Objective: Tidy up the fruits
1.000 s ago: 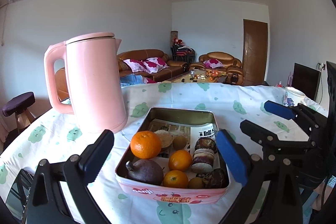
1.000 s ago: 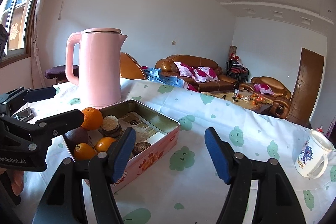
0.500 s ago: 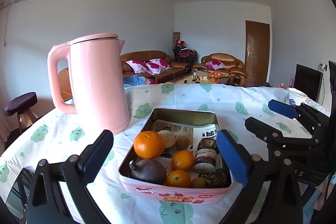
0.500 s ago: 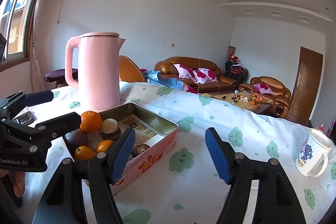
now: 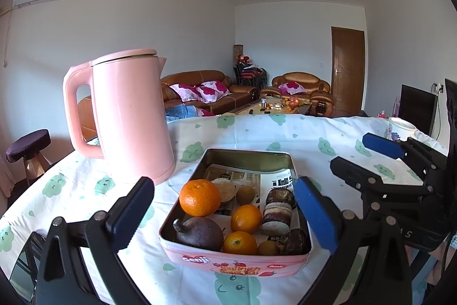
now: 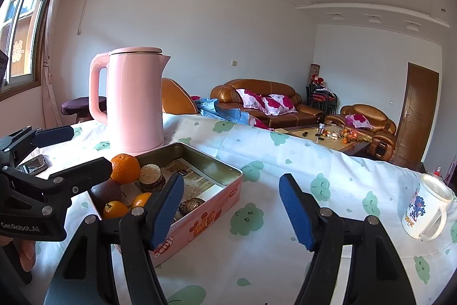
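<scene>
Fruits — the big orange (image 5: 200, 197), two small oranges (image 5: 246, 218) and a dark purple fruit (image 5: 201, 233) — sit crowded among cakes (image 5: 277, 216) in the pink tin (image 5: 234, 262), near the table's near edge. My left gripper (image 5: 224, 215) and right gripper (image 6: 231, 207) both hang apart, holding nothing. Reaching in, I might nudge neighbours, squash a cake, or bump the tall pink kettle (image 5: 128, 119) just left of the tin

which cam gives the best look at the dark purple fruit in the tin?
Left wrist view: the dark purple fruit sits unobstructed in the tin's near-left corner, stem visible. In the right wrist view only a sliver of it shows, mostly hidden behind the left gripper.
</scene>
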`<state>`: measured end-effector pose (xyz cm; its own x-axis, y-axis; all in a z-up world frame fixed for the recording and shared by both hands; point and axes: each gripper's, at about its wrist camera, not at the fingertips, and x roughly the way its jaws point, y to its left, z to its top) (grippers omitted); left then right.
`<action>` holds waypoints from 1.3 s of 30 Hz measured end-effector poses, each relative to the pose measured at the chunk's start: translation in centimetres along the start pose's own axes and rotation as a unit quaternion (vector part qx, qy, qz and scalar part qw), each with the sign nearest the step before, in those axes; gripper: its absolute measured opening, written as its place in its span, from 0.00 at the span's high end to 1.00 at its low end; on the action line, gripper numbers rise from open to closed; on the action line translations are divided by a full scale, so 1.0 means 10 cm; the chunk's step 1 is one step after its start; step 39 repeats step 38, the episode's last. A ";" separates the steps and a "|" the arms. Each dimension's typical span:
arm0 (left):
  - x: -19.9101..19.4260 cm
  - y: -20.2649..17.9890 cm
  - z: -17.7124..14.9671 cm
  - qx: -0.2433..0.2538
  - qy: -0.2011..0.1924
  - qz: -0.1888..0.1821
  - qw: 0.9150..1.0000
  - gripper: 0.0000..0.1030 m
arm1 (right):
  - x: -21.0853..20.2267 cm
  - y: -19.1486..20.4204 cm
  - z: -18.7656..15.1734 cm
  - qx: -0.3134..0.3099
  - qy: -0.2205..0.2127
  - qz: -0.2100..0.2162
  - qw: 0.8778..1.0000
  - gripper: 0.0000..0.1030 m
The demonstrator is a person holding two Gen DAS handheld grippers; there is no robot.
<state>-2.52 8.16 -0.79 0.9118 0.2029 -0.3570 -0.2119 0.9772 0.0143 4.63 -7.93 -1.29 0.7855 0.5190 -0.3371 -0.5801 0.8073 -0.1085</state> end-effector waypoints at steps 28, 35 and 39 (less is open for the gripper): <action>0.05 -0.14 0.01 0.029 0.014 0.028 0.999 0.00 | -0.01 -0.04 -0.03 0.000 -0.002 -0.013 1.000 0.31; 0.05 -0.10 0.01 0.024 0.016 0.025 0.999 0.00 | -0.01 -0.03 -0.04 -0.002 0.000 -0.014 1.000 0.31; 0.03 -0.09 0.01 0.022 0.012 0.024 0.999 0.00 | -0.01 -0.05 -0.05 0.000 0.002 -0.013 1.000 0.31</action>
